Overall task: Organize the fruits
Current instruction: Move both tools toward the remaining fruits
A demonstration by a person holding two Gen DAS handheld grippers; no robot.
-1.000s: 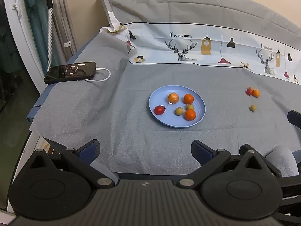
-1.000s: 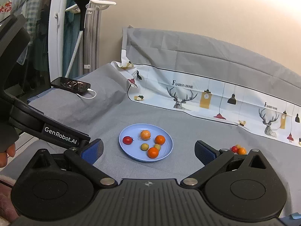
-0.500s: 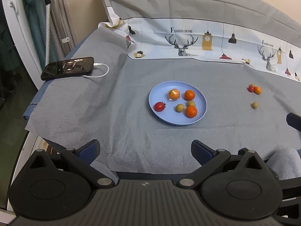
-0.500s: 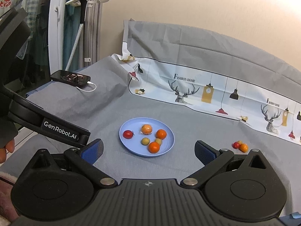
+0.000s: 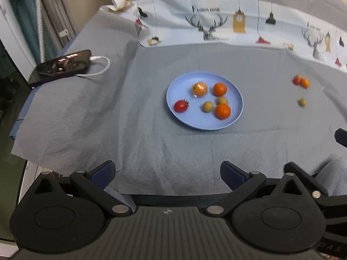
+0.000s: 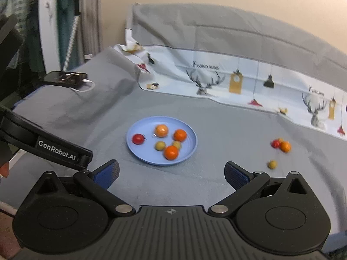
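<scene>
A round, smooth blue plate (image 5: pixel 235 117) sits mid-worktop on coarse grey cloth (image 5: pixel 86 112), holding six small glossy fruits. Three more round fruits (image 6: pixel 279 145) lie loose to its right. The left hand-held gripper (image 5: pixel 168 172) and right hand-held gripper (image 6: pixel 171 173) gape wide, empty.

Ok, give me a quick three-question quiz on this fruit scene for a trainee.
1. True or false: both grippers' jaws are open and empty.
2. How many fruits lie on the blue plate?
3. The lone yellow-green fruit off the plate sits: A) on the phone B) on the grey cloth, nearer the camera than the red and orange cluster C) on the plate.

Key: 1 true; 2 six; 3 B.
</scene>
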